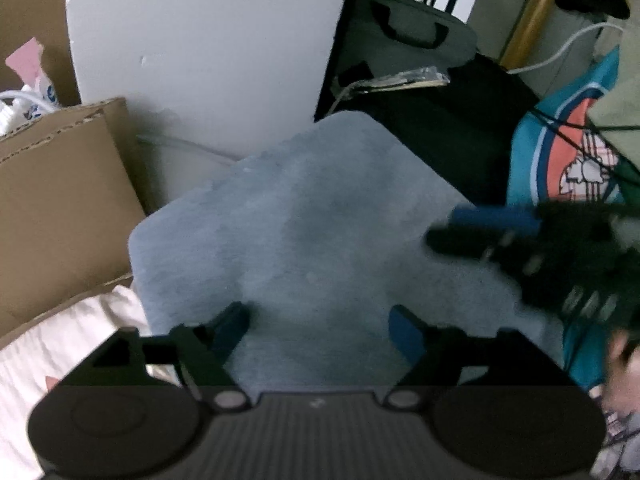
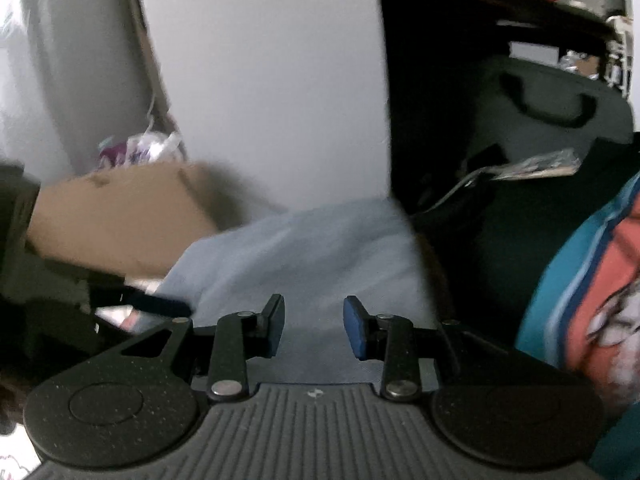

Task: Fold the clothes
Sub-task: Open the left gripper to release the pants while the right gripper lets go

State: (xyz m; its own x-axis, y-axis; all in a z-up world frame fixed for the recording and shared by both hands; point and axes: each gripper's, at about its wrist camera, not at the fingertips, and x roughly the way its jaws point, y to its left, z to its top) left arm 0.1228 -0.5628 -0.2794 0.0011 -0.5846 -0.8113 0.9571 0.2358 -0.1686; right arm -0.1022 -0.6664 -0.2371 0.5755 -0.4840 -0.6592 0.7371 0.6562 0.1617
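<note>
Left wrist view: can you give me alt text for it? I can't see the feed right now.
The left gripper, fingers spread open and empty, hangs over a light blue folded cloth. The right gripper reaches in, blurred, over the cloth's right edge. A cardboard box sits to the left, and a teal and orange printed garment to the right.

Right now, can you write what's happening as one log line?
step: fold clothes | blue cloth: lying folded | left gripper: open, empty | right gripper: open, empty
</note>
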